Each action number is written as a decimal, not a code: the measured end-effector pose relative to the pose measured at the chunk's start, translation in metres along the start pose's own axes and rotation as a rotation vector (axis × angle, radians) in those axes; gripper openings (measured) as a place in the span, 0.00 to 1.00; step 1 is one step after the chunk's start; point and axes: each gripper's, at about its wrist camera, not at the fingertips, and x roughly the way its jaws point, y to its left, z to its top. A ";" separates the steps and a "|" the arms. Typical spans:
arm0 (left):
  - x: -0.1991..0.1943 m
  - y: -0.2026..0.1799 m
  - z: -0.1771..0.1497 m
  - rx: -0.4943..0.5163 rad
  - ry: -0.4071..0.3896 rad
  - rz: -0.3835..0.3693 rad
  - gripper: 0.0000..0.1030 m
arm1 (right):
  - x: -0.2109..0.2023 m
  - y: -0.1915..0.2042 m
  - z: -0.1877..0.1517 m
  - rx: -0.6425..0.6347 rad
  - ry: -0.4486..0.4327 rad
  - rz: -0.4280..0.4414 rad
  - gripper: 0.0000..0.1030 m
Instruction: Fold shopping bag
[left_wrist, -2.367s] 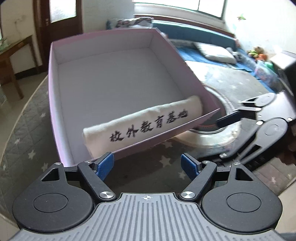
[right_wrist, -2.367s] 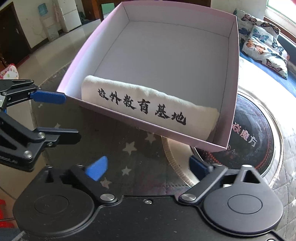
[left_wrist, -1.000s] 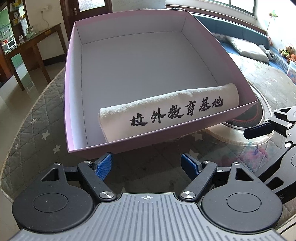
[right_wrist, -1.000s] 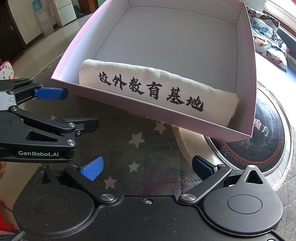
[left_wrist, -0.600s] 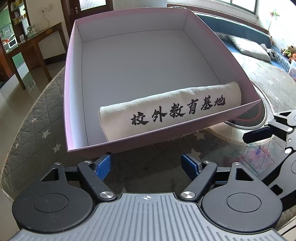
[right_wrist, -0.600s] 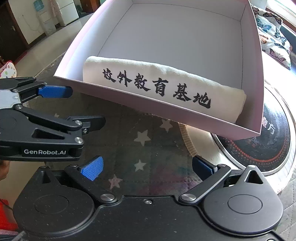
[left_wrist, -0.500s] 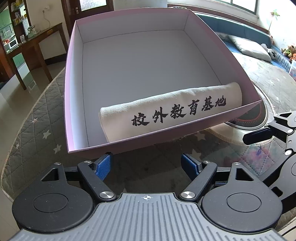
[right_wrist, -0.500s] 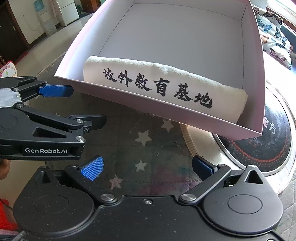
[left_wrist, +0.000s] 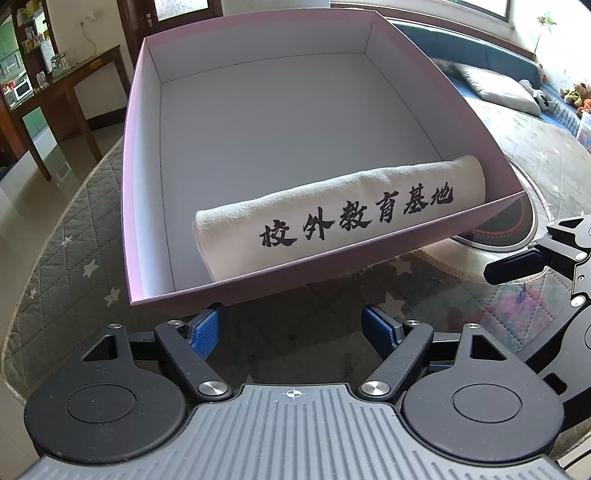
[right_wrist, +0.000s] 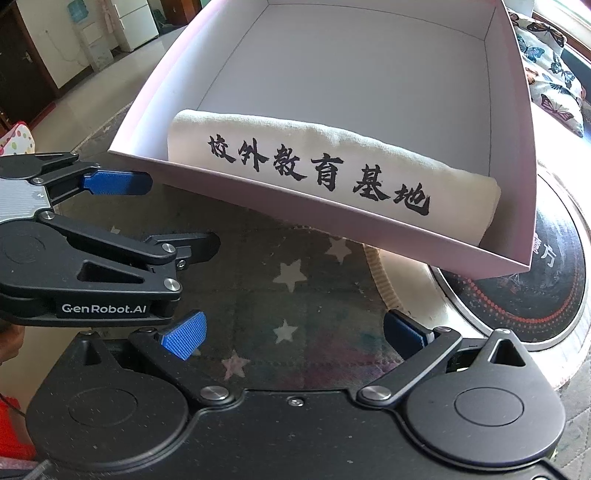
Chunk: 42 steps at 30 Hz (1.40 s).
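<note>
The left tongs (left_wrist: 293, 328) stand with their blue-padded fingers (left_wrist: 207, 328) wide apart and nothing between them — they hang just short of the near wall of a shallow pink box (left_wrist: 140, 184), over a grey quilted cloth with pale stars (left_wrist: 55, 258). The right tongs (right_wrist: 291, 334) are likewise spread, empty, above the same star-printed cloth, a little back from the box's near wall. In the right wrist view the left tongs (right_wrist: 177, 218) show from the side at the left edge, fingers parted, one blue pad near the box's corner without touching it. In the left wrist view the right tongs (left_wrist: 517, 262) reach in from the right edge; only one dark finger shows clearly there.

Inside the box lies the shopping bag (left_wrist: 343, 218) — cream cloth, rolled into a long bundle with a row of black characters across its top. It rests along the near wall, touching it, and takes up most of that wall's length; the remainder of the white floor is bare. Beside the box sits a round dark disc with a silver rim (right_wrist: 554, 288). Farther off are a wooden table (left_wrist: 74, 85) and cushions (right_wrist: 546, 55).
</note>
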 end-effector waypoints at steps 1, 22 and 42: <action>0.000 0.000 0.000 0.001 0.000 0.000 0.79 | 0.000 0.000 0.000 0.001 0.001 0.001 1.00; 0.002 -0.006 -0.010 0.019 0.001 -0.006 0.79 | 0.002 -0.004 -0.016 0.036 -0.004 -0.018 1.00; -0.003 -0.045 -0.013 0.080 -0.034 -0.055 0.79 | -0.013 -0.018 -0.045 0.111 -0.027 -0.066 1.00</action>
